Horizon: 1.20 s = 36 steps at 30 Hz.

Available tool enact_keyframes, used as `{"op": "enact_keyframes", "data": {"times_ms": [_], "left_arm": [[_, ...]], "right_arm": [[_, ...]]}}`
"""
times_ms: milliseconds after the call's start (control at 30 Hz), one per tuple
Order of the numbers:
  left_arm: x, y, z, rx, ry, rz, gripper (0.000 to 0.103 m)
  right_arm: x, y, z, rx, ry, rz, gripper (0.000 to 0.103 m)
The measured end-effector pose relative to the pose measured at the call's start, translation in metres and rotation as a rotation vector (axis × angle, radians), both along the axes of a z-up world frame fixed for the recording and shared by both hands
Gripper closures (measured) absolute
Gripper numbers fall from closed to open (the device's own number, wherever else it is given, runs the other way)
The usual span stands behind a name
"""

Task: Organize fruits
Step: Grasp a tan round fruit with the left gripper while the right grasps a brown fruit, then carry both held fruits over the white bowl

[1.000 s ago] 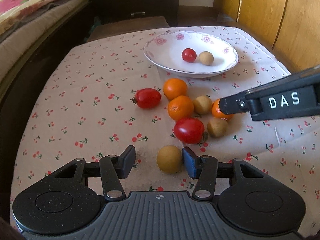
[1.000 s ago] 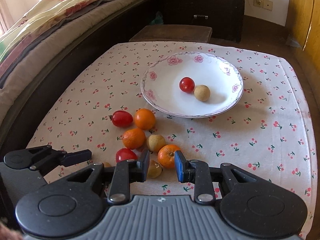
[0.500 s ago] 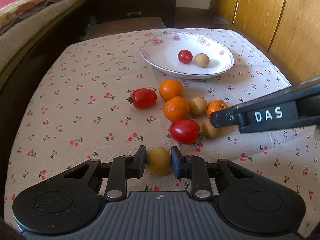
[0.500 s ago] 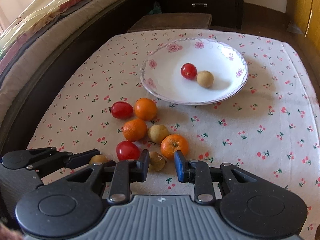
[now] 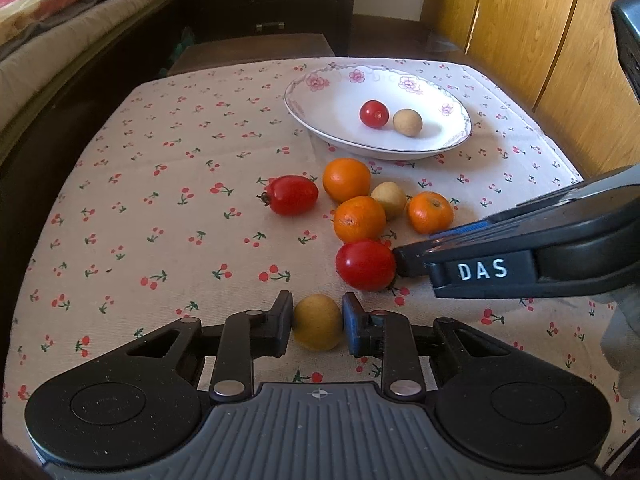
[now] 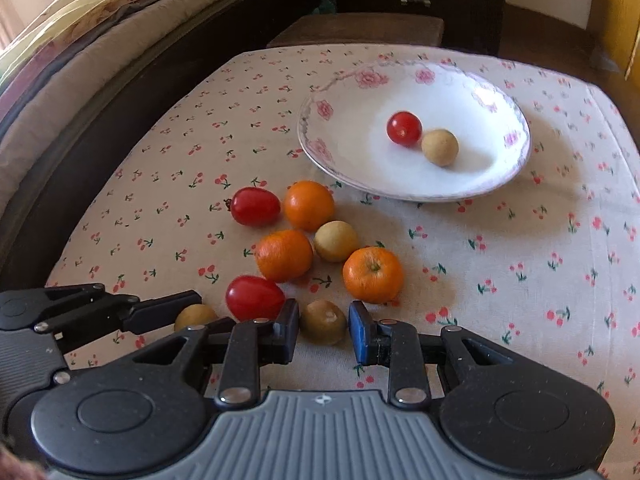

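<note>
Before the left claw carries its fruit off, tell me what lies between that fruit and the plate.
The left claw is shut on the tan fruit. On the cloth between it and the plate lie a red tomato and two oranges. Carrying it above them avoids contact.

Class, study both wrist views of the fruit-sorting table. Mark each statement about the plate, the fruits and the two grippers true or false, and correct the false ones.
1. The white floral-rimmed plate holds one small round red tomato and one round tan longan. True.
2. Three oranges lie in the plate. False: all three lie on the cherry-print tablecloth.
3. The left gripper is closed on a tan longan. True.
4. The right gripper clamps an orange. False: its fingers sit open around a brownish longan.
5. The plate is empty. False: it holds two fruits.
</note>
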<state>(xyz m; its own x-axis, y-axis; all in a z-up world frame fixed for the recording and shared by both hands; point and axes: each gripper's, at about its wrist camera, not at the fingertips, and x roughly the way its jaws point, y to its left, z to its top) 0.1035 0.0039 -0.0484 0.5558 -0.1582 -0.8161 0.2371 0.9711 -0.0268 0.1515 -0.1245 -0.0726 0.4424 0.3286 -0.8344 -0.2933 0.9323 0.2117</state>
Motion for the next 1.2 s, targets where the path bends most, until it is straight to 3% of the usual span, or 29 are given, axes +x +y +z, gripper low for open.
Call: {"op": "enact_keyframes", "data": {"times_ms": [367, 967, 1033, 1200], "left_arm": [[-0.007, 0.004, 0.000, 0.000, -0.025, -0.036, 0.068], [-0.011, 0.001, -0.004, 0.025, -0.046, -0.050, 0.053], [-0.012, 0.000, -0.004, 0.031, -0.045, -0.049, 0.053], [-0.013, -0.002, -0.002, 0.023, -0.038, -0.046, 0.069]], "right_arm": [[-0.016, -0.004, 0.001, -0.041, -0.013, 0.038, 0.076], [-0.021, -0.020, 0.000, -0.035, -0.016, 0.039, 0.075], [-0.022, -0.019, 0.000, -0.040, -0.020, 0.042, 0.075], [-0.027, -0.016, 0.001, -0.067, -0.026, 0.055, 0.076]]}}
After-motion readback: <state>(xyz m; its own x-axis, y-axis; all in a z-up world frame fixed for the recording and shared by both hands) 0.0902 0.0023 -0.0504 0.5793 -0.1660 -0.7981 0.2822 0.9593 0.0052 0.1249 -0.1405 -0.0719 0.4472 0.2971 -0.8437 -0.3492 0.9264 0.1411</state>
